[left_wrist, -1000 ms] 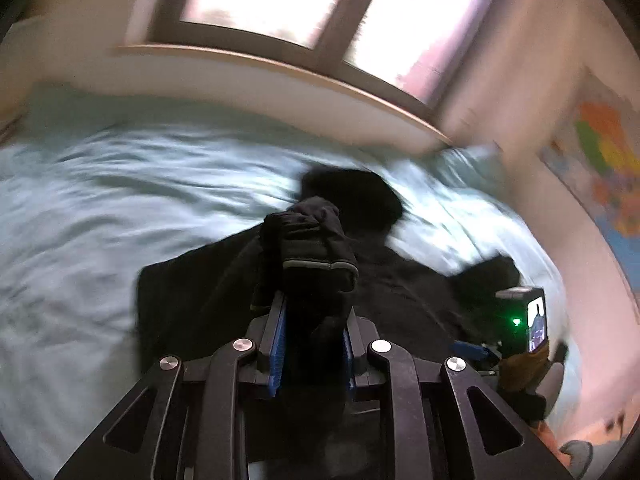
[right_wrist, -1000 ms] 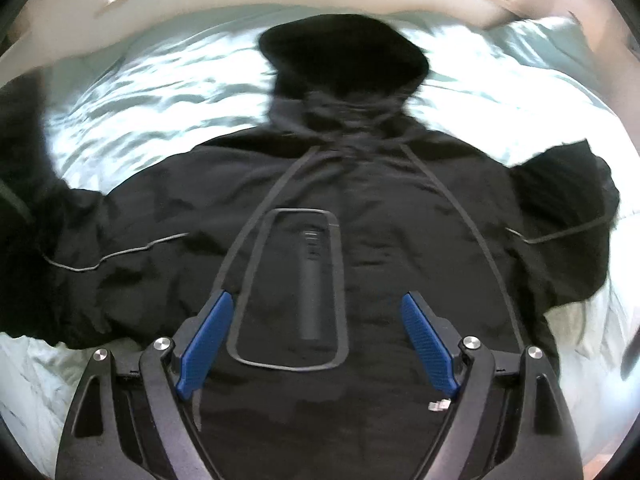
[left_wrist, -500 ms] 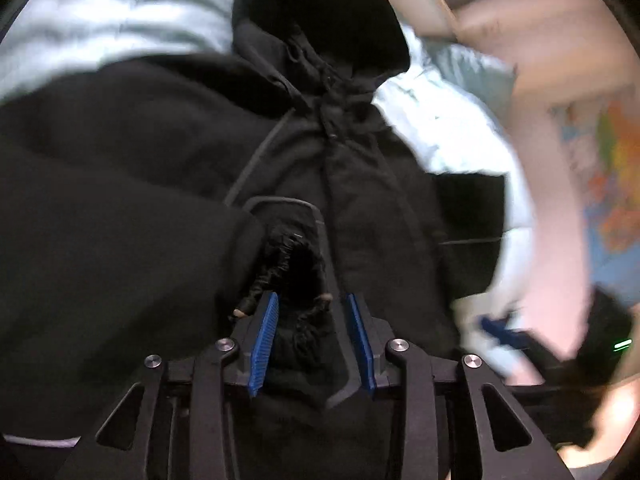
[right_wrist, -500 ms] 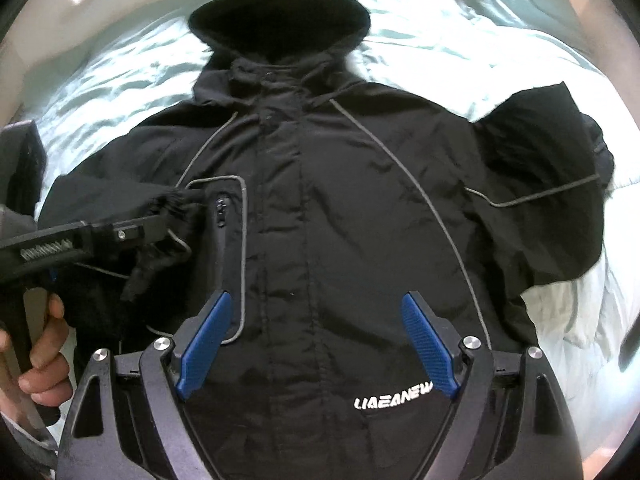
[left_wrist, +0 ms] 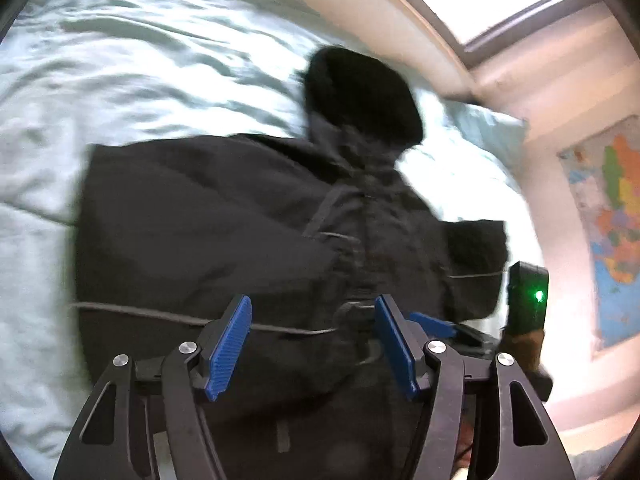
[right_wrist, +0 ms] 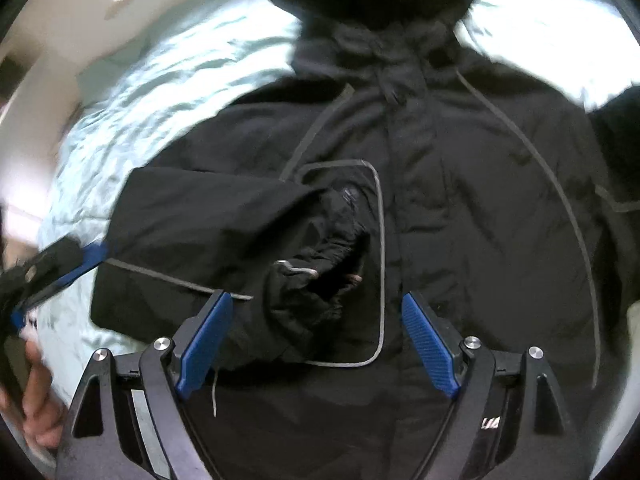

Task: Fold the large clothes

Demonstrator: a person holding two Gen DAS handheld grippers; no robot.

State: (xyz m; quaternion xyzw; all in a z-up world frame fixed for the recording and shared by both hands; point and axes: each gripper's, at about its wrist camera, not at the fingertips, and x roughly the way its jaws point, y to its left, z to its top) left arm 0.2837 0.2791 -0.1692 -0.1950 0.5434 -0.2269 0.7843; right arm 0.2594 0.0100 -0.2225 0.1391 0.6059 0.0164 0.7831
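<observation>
In the left wrist view, the left gripper (left_wrist: pixel 312 340) has just been opening and stands spread, nothing between its pads; the black jacket (left_wrist: pixel 208 232) lies ahead on the bed (left_wrist: pixel 120 80), hood far.

In the right wrist view, the right gripper (right_wrist: pixel 316 340) is spread and empty over the folded-in sleeve (right_wrist: pixel 224 224); the unfolded sleeve (right_wrist: pixel 616 148) lies to its right, so this hand seems nearer.

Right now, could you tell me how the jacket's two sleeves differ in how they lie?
The folded sleeve lies across the jacket's chest, its cuff on the outlined pocket; the other sleeve sticks out sideways over the sheet. The folded sleeve is fully visible; the other runs out of frame. Both are black with grey piping, and neither is gripped.
</observation>
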